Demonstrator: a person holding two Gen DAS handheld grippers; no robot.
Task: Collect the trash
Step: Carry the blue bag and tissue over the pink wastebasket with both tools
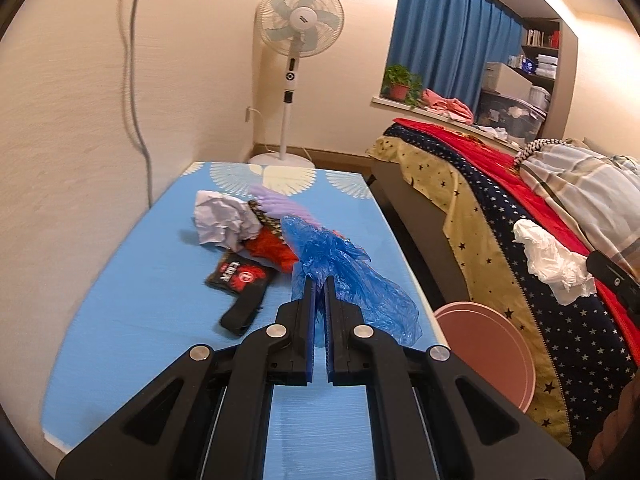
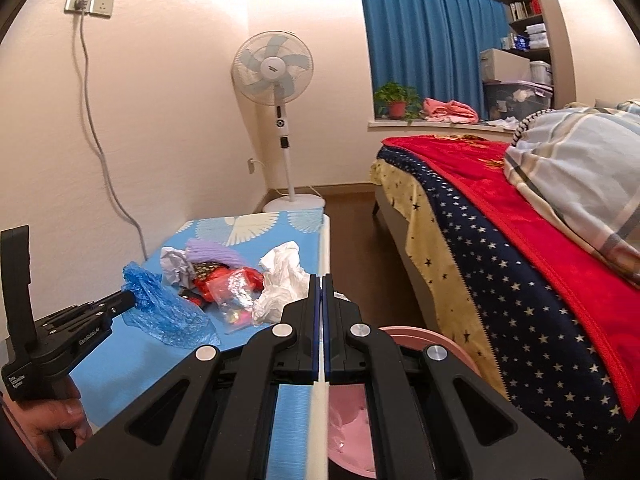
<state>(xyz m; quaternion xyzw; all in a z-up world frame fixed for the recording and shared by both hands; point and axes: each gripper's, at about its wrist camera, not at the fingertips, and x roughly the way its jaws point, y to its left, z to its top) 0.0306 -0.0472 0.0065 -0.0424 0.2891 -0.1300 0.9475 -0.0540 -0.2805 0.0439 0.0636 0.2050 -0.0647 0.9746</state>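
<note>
Trash pile (image 1: 248, 236) sits on the blue table (image 1: 140, 300), ahead and a bit left of the left gripper (image 1: 319, 280): crumpled paper (image 1: 220, 218), red wrapper (image 1: 268, 250), black packet (image 1: 238, 278), purple cloth (image 1: 276, 200). Left gripper pinches the blue bag (image 1: 352, 276) by a thin gathered edge, fingers nearly pressed together; most of the bag hangs loose to its right, draped on the table. Right gripper (image 2: 319, 280) is closed on the white bag (image 2: 280, 280), held up near the table's right edge; in the left view that white bag (image 1: 552, 256) hangs in the air far right. Pink bin (image 1: 484, 344) stands on the floor below, right of the left gripper, directly under the right one; a pink liner seems to sit inside, partly hidden.

Risks, judged from here:
- Blue bag grip is shallow on slippery film, so a fast swing toward the bin could pull it free and drop it on the floor.
- Trailing bag could drag over the pile and sweep the packet or wrapper off the table.
- White bag is light and crumpled; released too high or off-centre, it may catch the rim or miss between bin and bed (image 2: 500, 240).
- Both grippers heading for one bin at once could collide.
- A clear packet (image 2: 236, 292) lies in the pile, easy to overlook.
</note>
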